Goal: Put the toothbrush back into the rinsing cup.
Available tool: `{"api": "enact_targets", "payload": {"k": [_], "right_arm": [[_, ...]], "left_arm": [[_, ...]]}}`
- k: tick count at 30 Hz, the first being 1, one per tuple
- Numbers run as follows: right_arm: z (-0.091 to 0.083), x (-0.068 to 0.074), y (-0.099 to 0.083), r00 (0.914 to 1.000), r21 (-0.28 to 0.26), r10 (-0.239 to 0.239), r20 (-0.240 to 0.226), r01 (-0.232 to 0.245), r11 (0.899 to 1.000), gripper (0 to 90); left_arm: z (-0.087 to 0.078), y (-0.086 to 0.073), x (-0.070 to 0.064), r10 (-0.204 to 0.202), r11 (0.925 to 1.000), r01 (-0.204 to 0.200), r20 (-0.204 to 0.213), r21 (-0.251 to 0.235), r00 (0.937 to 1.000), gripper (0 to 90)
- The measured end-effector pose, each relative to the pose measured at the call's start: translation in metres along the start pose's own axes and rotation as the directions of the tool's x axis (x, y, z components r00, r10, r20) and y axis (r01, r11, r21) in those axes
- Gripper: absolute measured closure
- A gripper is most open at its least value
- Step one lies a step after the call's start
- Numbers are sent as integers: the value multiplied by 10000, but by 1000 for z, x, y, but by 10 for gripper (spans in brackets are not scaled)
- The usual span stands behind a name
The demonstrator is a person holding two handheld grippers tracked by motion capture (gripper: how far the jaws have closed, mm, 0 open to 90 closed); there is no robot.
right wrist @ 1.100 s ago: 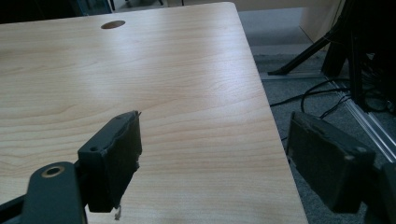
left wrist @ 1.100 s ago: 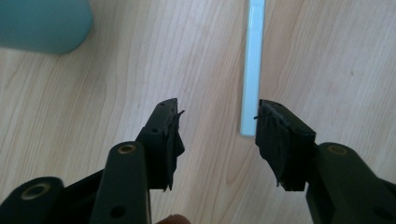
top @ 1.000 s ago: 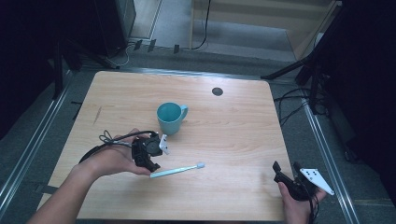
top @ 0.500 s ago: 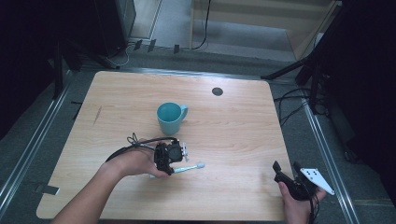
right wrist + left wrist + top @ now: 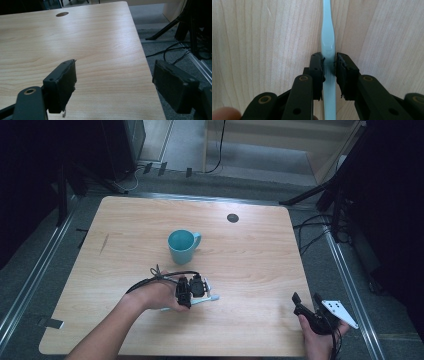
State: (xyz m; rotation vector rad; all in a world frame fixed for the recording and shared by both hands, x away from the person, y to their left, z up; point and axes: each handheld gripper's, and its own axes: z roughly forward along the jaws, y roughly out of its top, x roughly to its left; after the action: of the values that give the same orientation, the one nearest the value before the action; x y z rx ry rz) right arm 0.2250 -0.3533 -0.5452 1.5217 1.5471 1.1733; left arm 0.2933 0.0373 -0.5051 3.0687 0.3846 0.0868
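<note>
High view: the left tool is sitting low over the front-middle of the worktop, covering most of a pale blue toothbrush that's lying flat on the wood; just one end is poking out to the right. The hand is pressing down w/ the tool, prob. so the jaws can get around a thin, flat-lying handle. A teal mug is standing upright a bit beyond, mouth up, likely where the brush is headed. The right tool is waiting at the front right corner, well apart from the work.

Left gripper view: the jaws are clamping the toothbrush on both sides at the handle, just below its waist, pads touching it. Brush is still resting on the wood, so no lift yet, imo.

Right gripper view: jaws are standing wide apart, nothing btwn them, pointing across bare worktop near its edge. Idle, kept clear.
</note>
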Motion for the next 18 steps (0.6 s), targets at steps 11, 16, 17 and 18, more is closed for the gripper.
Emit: {"api": "enact_targets", "payload": {"k": [11, 16, 17, 18], "right_arm": [[0, -1, 0, 10000, 4, 56, -36, -56, 10000, 192], [0, -2, 0, 9999, -35, 109, -53, -109, 9999, 192], [0, -2, 0, 9999, -35, 109, -53, -109, 9999, 192], [0, -1, 0, 9999, -22, 130, -53, -130, 9999, 192]], "left_arm": [[1, 10, -3, -75, 9996, 81, -211, 260, 9998, 797], [1, 10, -3, 11, 9995, 5, -484, 320, 9988, 804], [-1, 9, -3, 8, 9997, 3, -489, 231, 9988, 804], [-6, 8, -2, -125, 9997, 116, -405, -219, 9991, 805]]}}
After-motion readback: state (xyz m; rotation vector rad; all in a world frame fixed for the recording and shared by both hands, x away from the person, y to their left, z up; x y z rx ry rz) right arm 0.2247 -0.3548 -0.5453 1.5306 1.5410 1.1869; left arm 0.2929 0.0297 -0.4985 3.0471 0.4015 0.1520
